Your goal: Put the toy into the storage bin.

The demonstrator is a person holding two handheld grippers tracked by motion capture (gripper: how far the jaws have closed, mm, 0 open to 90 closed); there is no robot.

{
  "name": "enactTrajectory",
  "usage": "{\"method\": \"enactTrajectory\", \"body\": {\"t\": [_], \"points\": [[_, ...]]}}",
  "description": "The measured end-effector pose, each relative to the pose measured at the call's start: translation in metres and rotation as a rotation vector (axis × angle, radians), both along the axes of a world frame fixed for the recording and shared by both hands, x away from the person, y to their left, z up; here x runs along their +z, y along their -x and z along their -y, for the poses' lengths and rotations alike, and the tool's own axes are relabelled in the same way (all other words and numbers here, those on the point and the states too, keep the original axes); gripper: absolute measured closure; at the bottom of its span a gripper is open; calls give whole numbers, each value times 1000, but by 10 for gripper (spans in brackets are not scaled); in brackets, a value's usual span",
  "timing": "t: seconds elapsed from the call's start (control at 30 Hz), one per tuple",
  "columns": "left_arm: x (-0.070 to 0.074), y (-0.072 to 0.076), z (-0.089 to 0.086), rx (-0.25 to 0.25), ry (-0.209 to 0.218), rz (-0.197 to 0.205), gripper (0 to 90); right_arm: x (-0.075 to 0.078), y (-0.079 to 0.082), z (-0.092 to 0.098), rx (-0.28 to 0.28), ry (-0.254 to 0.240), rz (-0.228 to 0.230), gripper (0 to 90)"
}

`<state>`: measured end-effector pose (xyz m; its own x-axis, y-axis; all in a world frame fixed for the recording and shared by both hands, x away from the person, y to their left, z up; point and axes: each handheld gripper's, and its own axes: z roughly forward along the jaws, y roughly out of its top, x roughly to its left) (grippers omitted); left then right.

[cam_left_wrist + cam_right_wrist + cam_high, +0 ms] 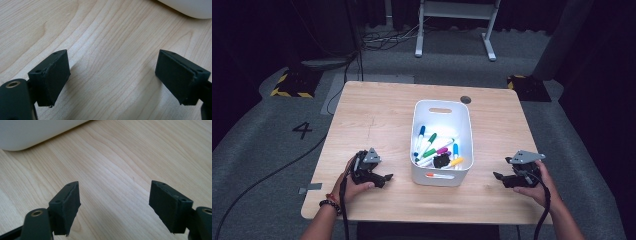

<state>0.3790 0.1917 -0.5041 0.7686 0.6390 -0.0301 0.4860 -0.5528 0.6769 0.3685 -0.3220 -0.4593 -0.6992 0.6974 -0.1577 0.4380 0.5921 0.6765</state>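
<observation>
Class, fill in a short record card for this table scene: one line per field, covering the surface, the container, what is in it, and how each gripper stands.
Surface: light wooden table
Container: white bin with a handle slot, standing near the table's middle
Contents: loose markers, caps blue, green, purple, yellow and orange, plus a small black item
Left gripper: on the table left of the bin, jaws wide apart, nothing between them
Right gripper: on the table right of the bin, jaws wide apart, nothing between them
Contact with bin: none; both grippers apart from it
</observation>
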Motion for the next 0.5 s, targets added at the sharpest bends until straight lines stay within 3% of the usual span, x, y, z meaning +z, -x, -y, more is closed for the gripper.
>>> {"method": "enactTrajectory", "body": {"t": [0.5], "points": [[0, 0, 0, 0, 0, 0, 127, -25, 7, 32, -84, -36, -48, 246]]}}
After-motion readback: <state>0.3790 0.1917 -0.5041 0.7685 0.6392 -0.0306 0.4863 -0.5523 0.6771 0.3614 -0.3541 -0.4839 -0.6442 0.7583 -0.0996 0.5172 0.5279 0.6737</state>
